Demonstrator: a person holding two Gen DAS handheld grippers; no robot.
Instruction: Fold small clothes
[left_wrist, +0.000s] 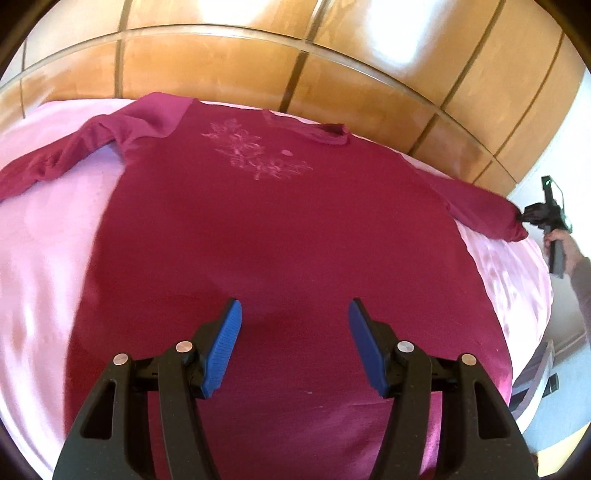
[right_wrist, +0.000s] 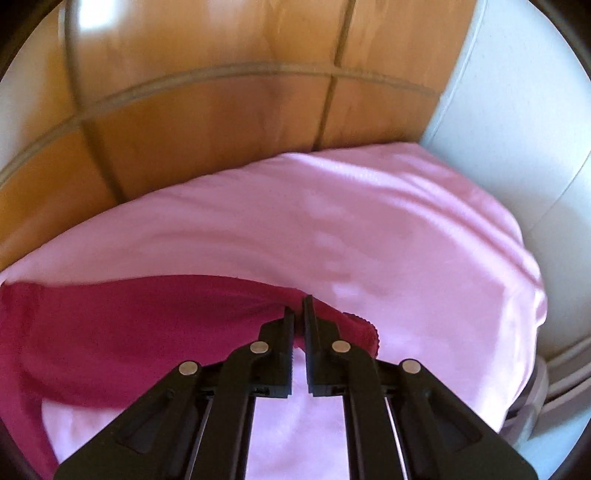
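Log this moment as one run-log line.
left gripper: open above shirt body | right gripper: shut on sleeve cuff | shirt: flat, unfolded, on pink sheet

Your left gripper (left_wrist: 295, 314) points downward with its jaws spread wide, nothing between them. Your right gripper (right_wrist: 298, 310) is pinched nearly closed, apparently on the sleeve cuff (right_wrist: 354, 328).

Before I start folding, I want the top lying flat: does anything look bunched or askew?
Mostly flat. The crimson top lies spread on the pink sheet, but its far sleeve is wrinkled and bent. The other sleeve's cuff is pinched in the right tongs. The left tongs hover open over the hem.
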